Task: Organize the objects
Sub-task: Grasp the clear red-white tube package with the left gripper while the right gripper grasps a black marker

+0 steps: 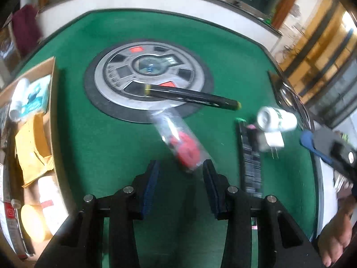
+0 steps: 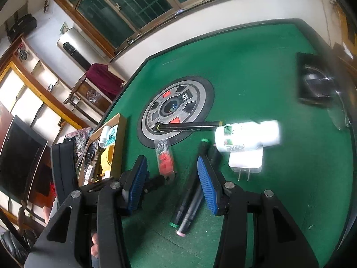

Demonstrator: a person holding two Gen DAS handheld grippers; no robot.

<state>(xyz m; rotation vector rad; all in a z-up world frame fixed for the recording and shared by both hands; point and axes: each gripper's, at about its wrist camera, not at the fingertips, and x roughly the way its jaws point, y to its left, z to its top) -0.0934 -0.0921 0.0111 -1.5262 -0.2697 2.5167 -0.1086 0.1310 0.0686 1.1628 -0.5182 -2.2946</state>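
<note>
The fingers (image 1: 154, 174) of both grippers stand spread and hold nothing. On the green worktop (image 1: 223, 51), one white bottle (image 2: 245, 137), light and smooth, is best taken at the body; one charger (image 2: 245, 160) is stiff; three markers (image 2: 189, 127) are slim, rolling; one crinkly packet (image 2: 165, 158) lies nearest the left gripper (image 1: 180, 172).

Table (image 2: 256, 71): matt green felt. On it: glossy white plastic bottle (image 2: 247, 137); clear plastic packet (image 1: 181, 143); cardboard box (image 2: 119, 138) at edge.
</note>
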